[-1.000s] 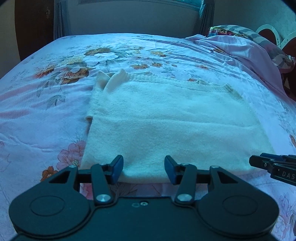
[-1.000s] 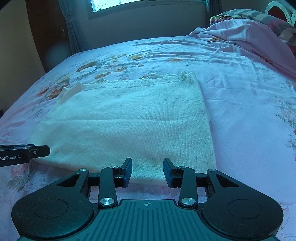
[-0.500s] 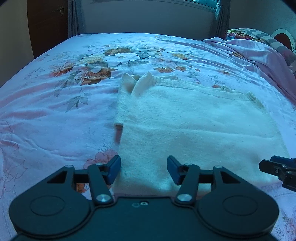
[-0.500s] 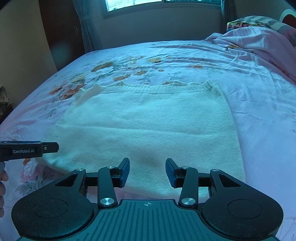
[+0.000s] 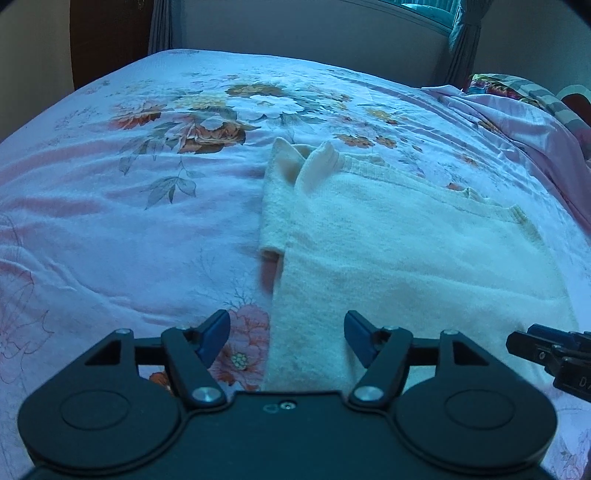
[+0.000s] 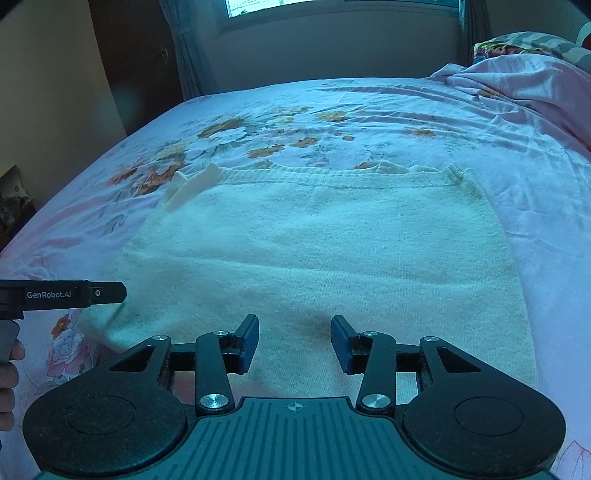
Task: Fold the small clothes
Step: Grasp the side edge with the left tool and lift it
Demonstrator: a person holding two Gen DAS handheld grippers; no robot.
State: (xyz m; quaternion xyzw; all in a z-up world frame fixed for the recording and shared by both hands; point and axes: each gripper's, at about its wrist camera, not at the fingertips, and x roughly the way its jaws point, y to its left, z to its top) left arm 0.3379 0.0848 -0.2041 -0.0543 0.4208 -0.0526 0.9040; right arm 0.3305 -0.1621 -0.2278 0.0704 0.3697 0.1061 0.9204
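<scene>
A cream knitted sweater (image 5: 406, 251) lies flat on the bed, partly folded, with a sleeve end (image 5: 321, 162) sticking up at its far left corner. It also shows in the right wrist view (image 6: 332, 251). My left gripper (image 5: 286, 338) is open and empty over the sweater's near left corner. My right gripper (image 6: 293, 341) is open and empty above the sweater's near edge. The left gripper's side shows at the left of the right wrist view (image 6: 62, 293). The right gripper's tip shows at the right of the left wrist view (image 5: 546, 349).
The bed has a pink floral sheet (image 5: 110, 221). A bunched pink quilt (image 6: 517, 85) and a patterned pillow (image 5: 517, 88) lie at the far right. A wall with a window (image 6: 332, 3) and curtains is beyond the bed.
Both grippers have shifted left along the sweater's near edge. The left one now sits over the left corner, and both stay open.
</scene>
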